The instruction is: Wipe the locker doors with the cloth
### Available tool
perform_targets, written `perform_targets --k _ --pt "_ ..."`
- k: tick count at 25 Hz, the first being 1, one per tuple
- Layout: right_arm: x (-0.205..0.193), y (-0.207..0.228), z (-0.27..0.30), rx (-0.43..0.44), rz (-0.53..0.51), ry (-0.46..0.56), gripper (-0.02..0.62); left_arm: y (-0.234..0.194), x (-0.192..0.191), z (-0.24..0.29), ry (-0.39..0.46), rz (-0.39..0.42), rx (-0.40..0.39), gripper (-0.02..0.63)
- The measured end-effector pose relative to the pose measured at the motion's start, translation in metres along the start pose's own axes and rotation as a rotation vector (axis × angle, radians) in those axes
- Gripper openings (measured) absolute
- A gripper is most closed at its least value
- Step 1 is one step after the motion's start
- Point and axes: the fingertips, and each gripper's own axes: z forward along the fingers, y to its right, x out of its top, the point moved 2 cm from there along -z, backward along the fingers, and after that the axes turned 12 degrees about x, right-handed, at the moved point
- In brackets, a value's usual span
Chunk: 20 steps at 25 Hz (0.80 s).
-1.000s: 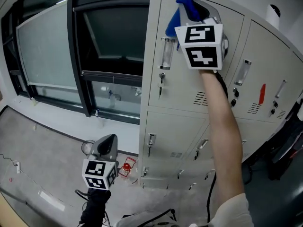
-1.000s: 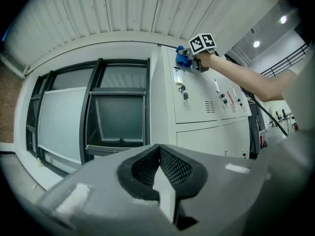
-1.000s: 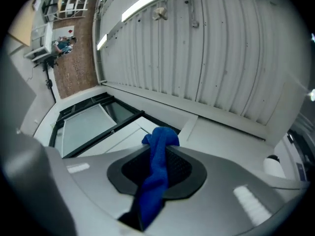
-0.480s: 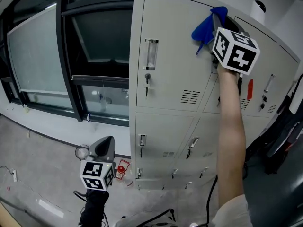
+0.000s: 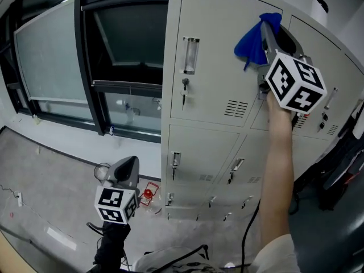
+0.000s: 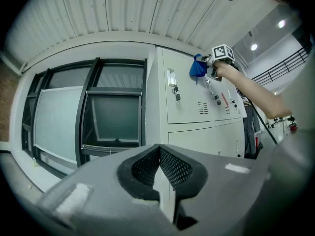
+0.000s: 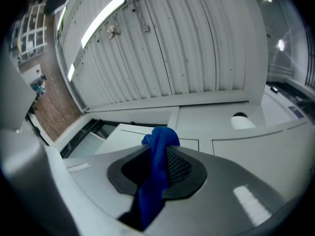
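Wiping the top locker door point(image 5: 211, 67) with the cloth point(image 5: 253, 40)
My right gripper point(image 7: 161, 156) is pinching the blue cloth by a bunched fold, fingers point(image 7: 183, 167) closed on it, at that door's upper right corner; it looks soft, light and floppy. My left gripper point(image 6: 158, 167) is hanging well below the door, fingers together, empty.

Locker bank point(image 5: 210, 95) filled centre and right of head view. Window point(image 5: 125, 44) stood at upper left, just beside it. Cloth point(image 5: 250, 41) lay against top locker door at upper right, between jaws of right gripper point(image 5: 266, 30). Left gripper point(image 5: 127, 166) hung at lower left, well apart from lockers, above floor point(image 5: 45, 198). Roll point(image 5: 320, 6) sat on locker top, far upper right.
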Motion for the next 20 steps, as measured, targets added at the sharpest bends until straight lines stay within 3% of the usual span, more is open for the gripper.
perform_targets --k 3,7,11,15,20 --pt "-0.014 -0.043 -0.045 0.156 0.14 0.061 0.066 0.007 0.001 -0.003 0.015 -0.001 -0.028 -0.008" --pt "-0.064 -0.12 -0.106 0.358 0.466 0.041 0.066 0.03 -0.008 -0.01 -0.002 -0.018 -0.094 -0.008" --pt "-0.114 -0.169 -0.147 0.417 0.679 -0.024 0.064 0.054 -0.015 -0.006 -0.013 -0.023 -0.157 -0.008" --pt "-0.147 -0.197 -0.171 0.435 0.766 -0.092 0.064 0.07 -0.027 -0.007 -0.034 -0.031 -0.204 -0.008" --pt "-0.169 -0.22 -0.19 0.439 0.718 -0.188 0.061 0.085 -0.041 -0.007 -0.064 -0.042 -0.24 -0.008"
